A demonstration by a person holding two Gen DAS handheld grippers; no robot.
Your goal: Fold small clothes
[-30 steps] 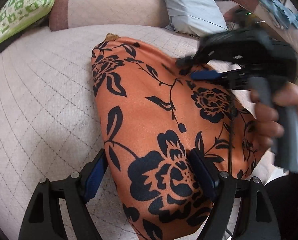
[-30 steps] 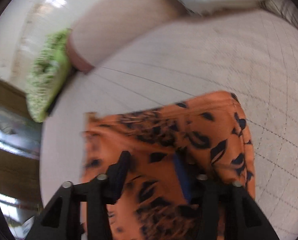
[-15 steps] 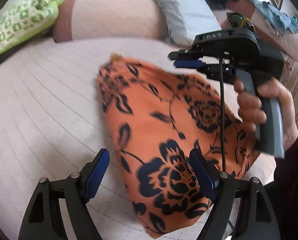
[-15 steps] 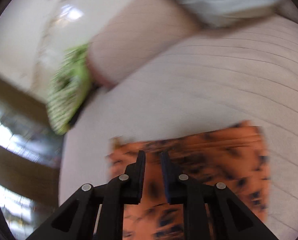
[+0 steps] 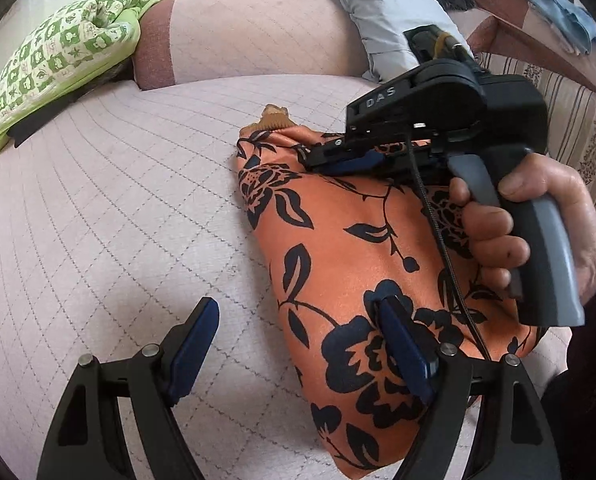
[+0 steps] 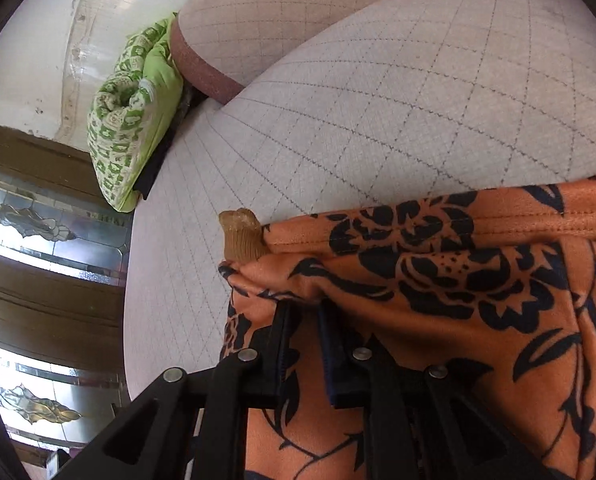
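An orange garment with black flowers [image 5: 338, 248] [image 6: 478, 280] lies folded on a quilted pale seat cushion [image 5: 97, 220]. A brown ribbed tab [image 5: 273, 118] [image 6: 241, 240] sticks out at its far corner. My left gripper [image 5: 295, 308] hangs open over the garment's near edge, one finger above the cloth and the other above the bare cushion. My right gripper [image 5: 310, 160] [image 6: 304, 308], held by a hand [image 5: 538, 220], has its fingers drawn together. Its tips press down on the cloth just below the tab, and I see no fold caught between them.
A green patterned cushion [image 5: 57, 60] [image 6: 133, 120] lies at the seat's far left beside the backrest [image 5: 249, 36]. A grey pillow [image 5: 378, 12] leans at the back right. The quilted seat [image 6: 378, 100] stretches beyond the garment.
The right gripper drew its fingers together in the air, then came down and forward onto the garment's far corner. The left gripper stayed open and tilted slightly.
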